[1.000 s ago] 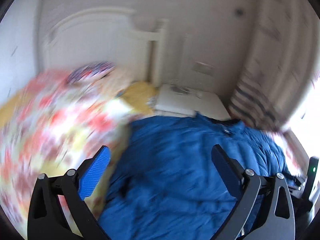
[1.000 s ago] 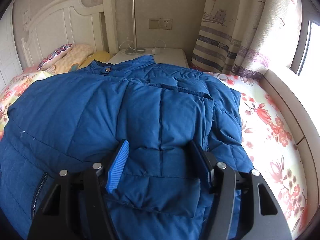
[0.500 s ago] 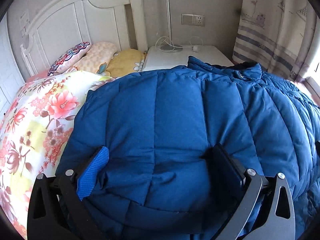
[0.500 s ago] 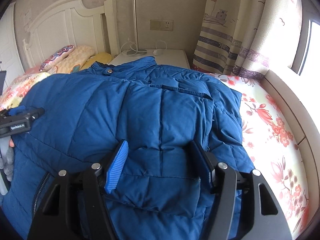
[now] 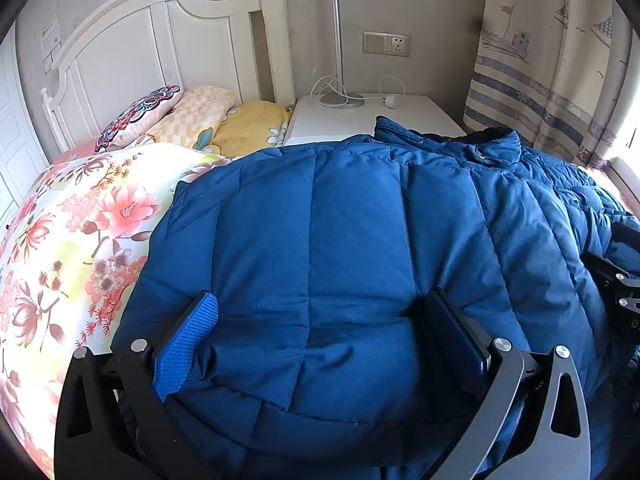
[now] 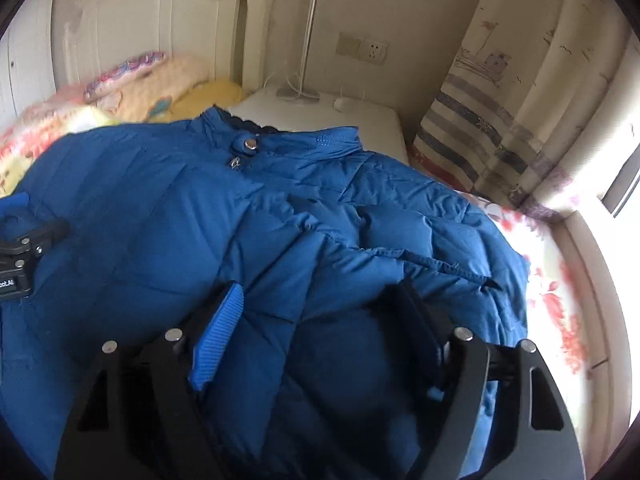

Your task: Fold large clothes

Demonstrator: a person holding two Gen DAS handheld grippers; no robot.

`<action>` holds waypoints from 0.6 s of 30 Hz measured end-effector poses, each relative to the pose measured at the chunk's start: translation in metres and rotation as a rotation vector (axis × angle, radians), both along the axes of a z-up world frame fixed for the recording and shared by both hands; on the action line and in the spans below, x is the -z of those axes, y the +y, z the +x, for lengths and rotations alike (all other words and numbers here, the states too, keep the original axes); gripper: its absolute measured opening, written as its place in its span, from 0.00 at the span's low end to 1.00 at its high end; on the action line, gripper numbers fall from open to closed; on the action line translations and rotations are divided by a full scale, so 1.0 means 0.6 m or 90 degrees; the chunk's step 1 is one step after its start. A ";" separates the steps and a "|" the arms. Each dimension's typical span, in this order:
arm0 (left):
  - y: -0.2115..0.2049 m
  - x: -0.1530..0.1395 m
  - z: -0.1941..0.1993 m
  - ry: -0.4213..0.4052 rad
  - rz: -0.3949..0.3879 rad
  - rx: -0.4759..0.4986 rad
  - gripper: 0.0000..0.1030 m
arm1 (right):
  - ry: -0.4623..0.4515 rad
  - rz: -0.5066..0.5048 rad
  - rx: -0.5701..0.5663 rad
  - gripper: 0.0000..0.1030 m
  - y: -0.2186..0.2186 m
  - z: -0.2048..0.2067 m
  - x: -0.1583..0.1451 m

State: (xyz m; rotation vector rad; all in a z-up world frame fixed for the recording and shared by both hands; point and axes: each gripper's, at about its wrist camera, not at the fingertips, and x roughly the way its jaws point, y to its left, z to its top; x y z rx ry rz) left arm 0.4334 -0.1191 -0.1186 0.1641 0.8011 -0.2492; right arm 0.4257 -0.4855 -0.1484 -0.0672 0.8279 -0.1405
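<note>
A large blue quilted puffer jacket [image 5: 360, 220] lies spread on the bed, collar toward the nightstand; it also fills the right wrist view [image 6: 280, 220]. My left gripper [image 5: 320, 320] is open, its jaws wide and straddling a puffed fold at the jacket's near left edge. My right gripper [image 6: 320, 312] is open too, its jaws standing either side of a bulge of jacket at the near right side. Each gripper shows at the edge of the other's view: the right one [image 5: 616, 284] and the left one [image 6: 20, 256].
A floral bedspread [image 5: 72, 248] covers the bed left of the jacket. Pillows [image 5: 180, 116] lie against the white headboard [image 5: 160, 40]. A white nightstand [image 5: 384, 116] with a lamp base and cables stands behind the collar. A striped curtain [image 5: 552, 80] hangs at the right.
My left gripper swung right from the bedspread and settled over the jacket's left edge. My right gripper has just moved forward and tilted, blurring its view. Both jaws stayed open.
</note>
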 end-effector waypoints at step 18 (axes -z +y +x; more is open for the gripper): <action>0.002 -0.001 -0.002 0.002 -0.001 0.002 0.96 | -0.008 0.090 0.102 0.78 -0.093 0.035 0.009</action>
